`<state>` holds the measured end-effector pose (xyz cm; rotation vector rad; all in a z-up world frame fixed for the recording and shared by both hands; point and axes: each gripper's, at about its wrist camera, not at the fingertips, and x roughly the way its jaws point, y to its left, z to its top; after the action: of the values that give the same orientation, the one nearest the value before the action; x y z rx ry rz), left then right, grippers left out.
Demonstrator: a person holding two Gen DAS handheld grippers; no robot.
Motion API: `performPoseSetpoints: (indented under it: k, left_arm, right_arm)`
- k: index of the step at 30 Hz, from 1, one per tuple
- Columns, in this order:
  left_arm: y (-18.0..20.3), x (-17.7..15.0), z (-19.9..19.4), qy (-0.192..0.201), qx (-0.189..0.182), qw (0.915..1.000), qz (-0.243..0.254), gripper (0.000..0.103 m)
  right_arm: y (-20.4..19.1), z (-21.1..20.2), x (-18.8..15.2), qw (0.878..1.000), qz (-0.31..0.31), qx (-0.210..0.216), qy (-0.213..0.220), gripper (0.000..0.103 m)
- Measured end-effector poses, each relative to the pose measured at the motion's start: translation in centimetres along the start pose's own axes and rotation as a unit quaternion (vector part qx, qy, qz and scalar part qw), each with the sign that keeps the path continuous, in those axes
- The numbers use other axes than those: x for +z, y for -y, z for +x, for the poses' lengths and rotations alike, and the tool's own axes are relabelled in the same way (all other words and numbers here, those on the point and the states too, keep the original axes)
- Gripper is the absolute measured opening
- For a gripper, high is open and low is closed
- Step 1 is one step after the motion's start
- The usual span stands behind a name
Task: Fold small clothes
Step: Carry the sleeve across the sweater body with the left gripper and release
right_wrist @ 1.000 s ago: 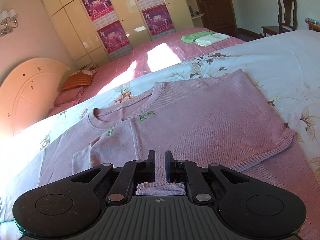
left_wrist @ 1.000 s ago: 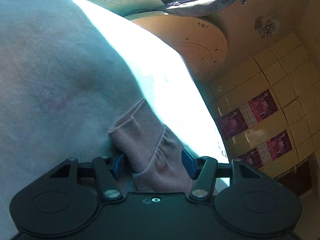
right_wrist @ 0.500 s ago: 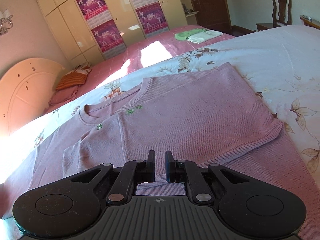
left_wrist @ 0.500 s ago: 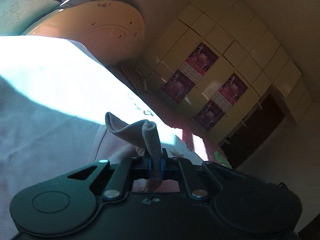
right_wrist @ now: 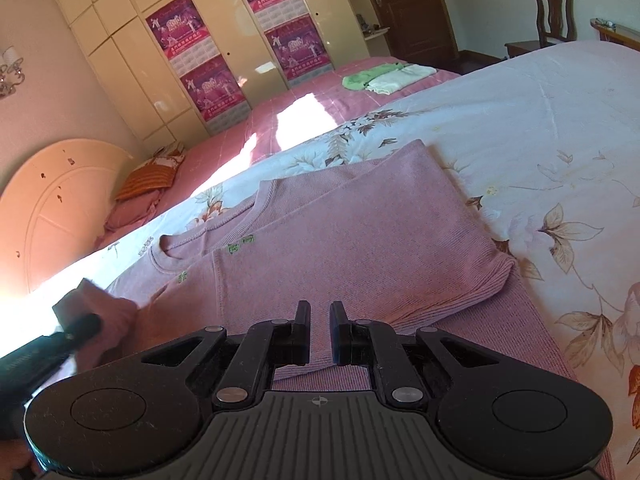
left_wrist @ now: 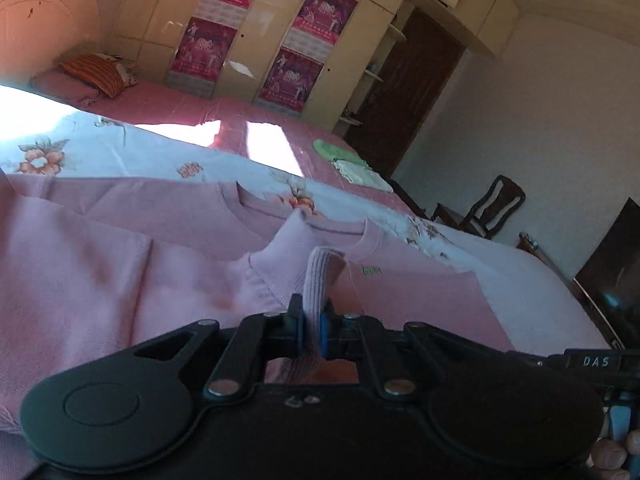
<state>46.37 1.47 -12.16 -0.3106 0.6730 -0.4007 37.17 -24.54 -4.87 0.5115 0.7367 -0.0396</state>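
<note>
A pink knit sweater (right_wrist: 360, 240) lies flat on the floral bedsheet (right_wrist: 540, 128), its right side folded over. It also shows in the left wrist view (left_wrist: 120, 264). My left gripper (left_wrist: 311, 330) is shut on the ribbed sleeve cuff (left_wrist: 320, 276) and holds it up over the sweater body. The left gripper also shows at the left of the right wrist view (right_wrist: 80, 326), with the sleeve (right_wrist: 104, 308) bunched at its tip. My right gripper (right_wrist: 319, 332) hovers just above the sweater's lower hem, jaws nearly together with a small gap, holding nothing.
A second bed with a pink cover (right_wrist: 320, 92) lies beyond, carrying folded green and white cloths (right_wrist: 384, 76) and an orange pillow (right_wrist: 148, 178). Wardrobes with posters (right_wrist: 192, 68), a headboard (right_wrist: 52, 200), a door (right_wrist: 400, 0) and a chair (right_wrist: 554, 12) line the room.
My left gripper closed on the sleeve cuff, lifted it and swung it from the bed's sunlit edge over the sweater body. The right gripper stayed shut, drifting slightly over the hem.
</note>
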Motion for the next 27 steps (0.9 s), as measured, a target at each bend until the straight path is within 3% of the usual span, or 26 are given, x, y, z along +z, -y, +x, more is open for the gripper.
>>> performPoseSetpoints:
  k: [2, 4, 5, 6, 7, 8, 9, 10, 11, 13, 16, 19, 21, 22, 23, 27]
  left_arm:
    - [0.1, -0.9, 1.9, -0.036, -0.004, 0.9993, 0.011, 0.024]
    - [0.9, -1.6, 1.4, -0.025, -0.009, 0.9992, 0.030, 0.035]
    - [1.0, -1.7, 0.6, -0.019, -0.012, 0.9990, 0.038, 0.041]
    - [1.0, -1.8, -0.6, -0.007, -0.007, 0.9990, 0.043, 0.044]
    - [0.6, -1.9, -2.2, 0.008, 0.004, 0.9989, 0.047, 0.049]
    - [0.3, -1.9, -3.9, 0.024, 0.019, 0.9983, 0.050, 0.050]
    - [-0.3, -2.1, -5.8, 0.038, 0.037, 0.9974, 0.049, 0.050]
    - [-1.1, -2.4, -7.5, 0.047, 0.056, 0.9963, 0.047, 0.050]
    - [-2.2, -2.2, -9.6, 0.056, 0.084, 0.9939, 0.044, 0.050]
    - [-4.6, -2.7, -12.7, 0.058, 0.134, 0.9884, 0.042, 0.048]
    - [-8.2, -3.9, -15.7, 0.035, 0.187, 0.9814, 0.026, 0.048]
    - [-10.5, -4.4, -16.5, 0.003, 0.204, 0.9790, 0.003, 0.048]
    - [-10.6, -4.1, -16.3, 0.005, 0.199, 0.9799, 0.011, 0.048]
    - [-10.6, -3.8, -15.9, 0.009, 0.198, 0.9800, 0.012, 0.048]
    - [-10.9, -3.8, -15.3, 0.009, 0.198, 0.9801, 0.012, 0.048]
    - [-10.9, -2.8, -13.8, 0.016, 0.204, 0.9786, 0.019, 0.046]
  right_arm:
    - [-0.2, 0.3, 0.3, 1.000, 0.001, 0.012, -0.004, 0.009]
    - [-0.7, 0.5, 0.3, 1.000, -0.003, 0.024, -0.006, 0.010]
    - [-1.0, 0.7, 0.3, 0.999, -0.005, 0.031, -0.008, 0.024]
    - [-1.3, 0.8, 0.3, 0.999, -0.006, 0.039, -0.007, 0.044]
    - [-1.8, 0.8, 0.2, 0.999, -0.009, 0.049, 0.007, 0.085]
    - [-2.3, 0.9, 0.2, 0.997, -0.017, 0.069, 0.009, 0.088]
    - [-2.7, 1.2, 0.1, 0.996, -0.022, 0.086, 0.001, 0.088]
    - [-3.3, 1.8, 0.1, 0.993, -0.021, 0.112, -0.011, 0.078]
    - [-3.8, 2.3, -0.1, 0.991, -0.020, 0.128, -0.025, 0.060]
    - [-5.1, 4.2, -0.5, 0.988, -0.021, 0.143, -0.057, 0.048]
    - [-6.7, 7.0, -1.5, 0.984, -0.025, 0.147, -0.100, 0.047]
    - [-7.7, 8.9, -2.4, 0.982, -0.020, 0.144, -0.123, 0.047]
    - [-8.8, 9.2, -2.5, 0.982, -0.041, 0.139, -0.120, 0.045]
    - [-9.4, 9.4, -2.3, 0.981, -0.056, 0.138, -0.123, 0.017]
    - [-9.9, 9.3, -2.2, 0.982, -0.069, 0.131, -0.120, 0.007]
    - [-10.7, 6.6, -0.4, 0.984, -0.108, 0.132, -0.057, 0.007]
